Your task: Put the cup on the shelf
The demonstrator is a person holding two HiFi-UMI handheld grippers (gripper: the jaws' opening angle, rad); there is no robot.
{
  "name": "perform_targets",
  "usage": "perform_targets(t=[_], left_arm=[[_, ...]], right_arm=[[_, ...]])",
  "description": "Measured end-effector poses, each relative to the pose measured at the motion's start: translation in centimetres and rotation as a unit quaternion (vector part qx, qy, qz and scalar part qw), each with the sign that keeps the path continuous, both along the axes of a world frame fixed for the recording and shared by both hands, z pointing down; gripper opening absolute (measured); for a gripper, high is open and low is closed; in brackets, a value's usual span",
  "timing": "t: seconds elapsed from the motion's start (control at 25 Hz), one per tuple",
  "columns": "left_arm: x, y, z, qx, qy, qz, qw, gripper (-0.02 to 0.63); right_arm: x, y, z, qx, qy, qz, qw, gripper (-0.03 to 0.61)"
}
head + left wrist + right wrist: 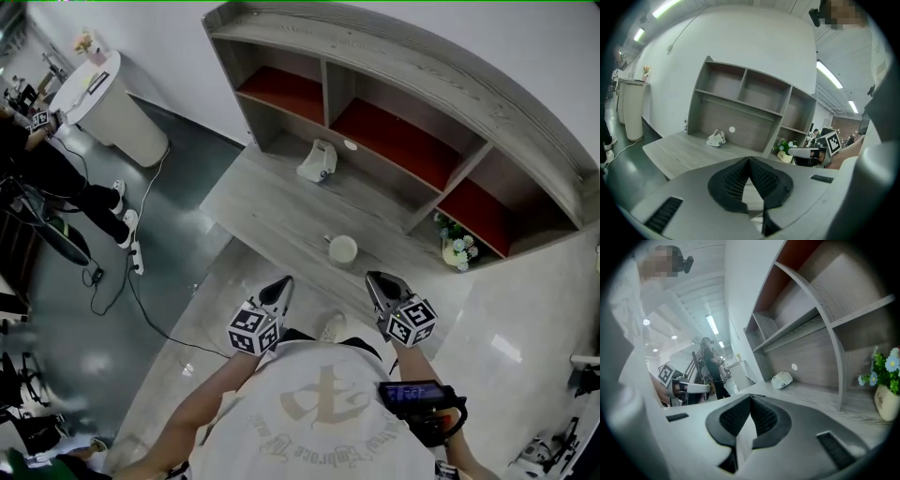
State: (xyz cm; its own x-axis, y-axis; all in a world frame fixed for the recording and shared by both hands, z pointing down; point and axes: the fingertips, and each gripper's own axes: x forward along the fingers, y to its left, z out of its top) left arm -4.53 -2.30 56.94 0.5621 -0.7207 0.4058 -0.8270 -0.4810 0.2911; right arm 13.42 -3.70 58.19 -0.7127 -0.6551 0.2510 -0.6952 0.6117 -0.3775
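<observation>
Nearest the body, the L gripper point(283, 283) and R gripper point(375, 278) are held low, side by side, tips aimed fwd at the desk point(272, 202). Both are seen pressed together in their own gripper views, pads meeting at the tip w/ nothing pinched. This looks like a ready stance before any reach, judged from how close they are kept to the torso.

Just beyond, between the two tips and slightly ahead, the white cup point(343, 249) is stood upright near the desk's front edge, mouth up, apart from both grippers. It is not yet touched or lifted, so the task is judged to be at its start. Either gripper would have to be spread before the rim or wall could be taken.

Further back, the shelf point(441, 84) is set on the desk's rear, w/ open compartments, the upper ones red-lined and empty, prob. the target. A flower pot point(457, 251) is tucked at the R end, and a small white object point(318, 162) lies toward the L end, so the middle approach is left free.
</observation>
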Motion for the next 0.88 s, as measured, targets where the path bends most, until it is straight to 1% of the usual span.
perform_targets(t=[0.28,0.4,0.6,0.88], left_arm=[[-1.1,-0.6,0.1,-0.005,0.000,-0.013,0.9999,0.002],[-1.1,-1.0,0.4,-0.006,0.002,-0.009,0.9999,0.002],[-1.0,-2.8,0.4,-0.003,0.004,0.011,0.9999,0.002],[0.1,-6.0,0.1,0.000,0.006,0.062,0.9981,0.002]], right_arm=[[-0.4,-1.0,0.4,-0.008,-0.001,0.003,1.000,0.003],[-0.3,-1.5,0.3,-0.006,0.002,0.007,1.000,0.003],[-0.1,-2.5,0.3,-0.006,0.009,0.028,1.000,0.003],[0.1,-3.9,0.1,-0.005,0.020,0.065,0.998,0.003]])
